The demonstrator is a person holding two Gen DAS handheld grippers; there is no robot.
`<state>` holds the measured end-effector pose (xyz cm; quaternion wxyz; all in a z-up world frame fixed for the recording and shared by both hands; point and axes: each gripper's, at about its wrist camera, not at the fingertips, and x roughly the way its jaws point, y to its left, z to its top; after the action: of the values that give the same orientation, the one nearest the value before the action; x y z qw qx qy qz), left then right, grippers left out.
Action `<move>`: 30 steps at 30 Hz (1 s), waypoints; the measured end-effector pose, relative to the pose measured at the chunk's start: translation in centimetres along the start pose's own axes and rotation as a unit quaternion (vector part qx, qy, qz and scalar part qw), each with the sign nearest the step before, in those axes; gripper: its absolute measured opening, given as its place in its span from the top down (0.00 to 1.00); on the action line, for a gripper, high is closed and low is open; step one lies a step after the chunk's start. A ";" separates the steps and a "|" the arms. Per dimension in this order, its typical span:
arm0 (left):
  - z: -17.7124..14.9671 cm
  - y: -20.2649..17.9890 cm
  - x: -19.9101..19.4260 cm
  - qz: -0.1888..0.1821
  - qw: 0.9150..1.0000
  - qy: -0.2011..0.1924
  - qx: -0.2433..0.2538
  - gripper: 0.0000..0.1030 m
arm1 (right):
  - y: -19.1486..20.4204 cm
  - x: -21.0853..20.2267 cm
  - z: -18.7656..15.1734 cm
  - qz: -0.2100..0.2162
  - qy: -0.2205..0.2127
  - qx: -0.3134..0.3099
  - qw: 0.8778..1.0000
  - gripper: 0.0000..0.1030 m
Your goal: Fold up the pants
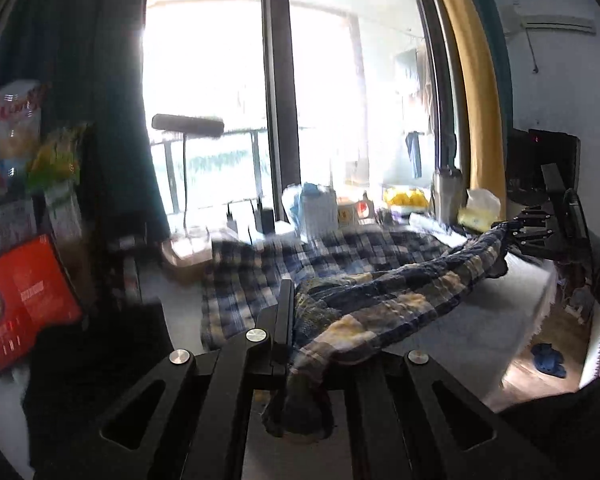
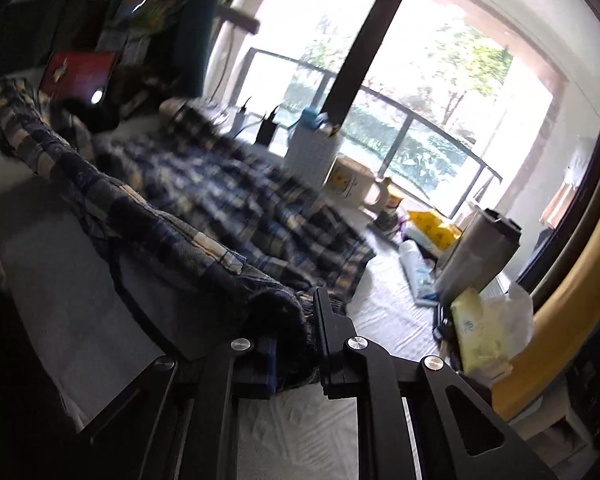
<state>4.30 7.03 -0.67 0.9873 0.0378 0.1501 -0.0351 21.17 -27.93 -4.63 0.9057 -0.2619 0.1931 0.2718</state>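
The pants (image 1: 364, 276) are blue, navy and cream plaid. They lie partly on a white-covered table (image 1: 480, 320), with one edge lifted and stretched between both grippers. My left gripper (image 1: 300, 344) is shut on one end of that lifted edge. The right gripper (image 1: 504, 236) shows at the far right of the left wrist view, holding the other end. In the right wrist view my right gripper (image 2: 296, 320) is shut on bunched plaid cloth (image 2: 204, 200), which runs away to the upper left over the table (image 2: 60, 280).
Along the window side stand a white perforated container (image 2: 312, 152), a white mug (image 2: 352, 184), a steel tumbler (image 2: 476, 256), a tissue pack (image 2: 484, 332) and yellow packets (image 2: 432, 224). A red box (image 1: 24, 300) and a desk lamp (image 1: 188, 124) are at left. The table edge drops to the floor (image 1: 548, 356) at right.
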 end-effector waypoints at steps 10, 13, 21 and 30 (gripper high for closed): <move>5.2 3.8 9.2 0.010 1.000 0.004 0.009 0.97 | -4.4 4.1 5.3 -0.037 -0.028 0.075 0.996 0.86; 6.2 5.1 12.2 0.003 1.000 0.023 0.000 0.97 | -5.7 6.3 6.7 -0.044 -0.023 0.091 0.995 0.86; 6.9 9.1 20.5 -0.022 0.996 0.072 -0.055 0.97 | -8.4 13.7 9.1 -0.036 0.014 0.117 0.992 0.86; 5.5 10.9 27.6 0.007 0.990 0.127 -0.062 0.82 | -10.2 22.9 10.1 -0.008 0.070 0.115 0.991 0.86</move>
<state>33.08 15.82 -3.01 0.9610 -0.0179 0.2757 -0.0136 47.11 -20.40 -4.16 0.9162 -0.1755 0.2838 0.2218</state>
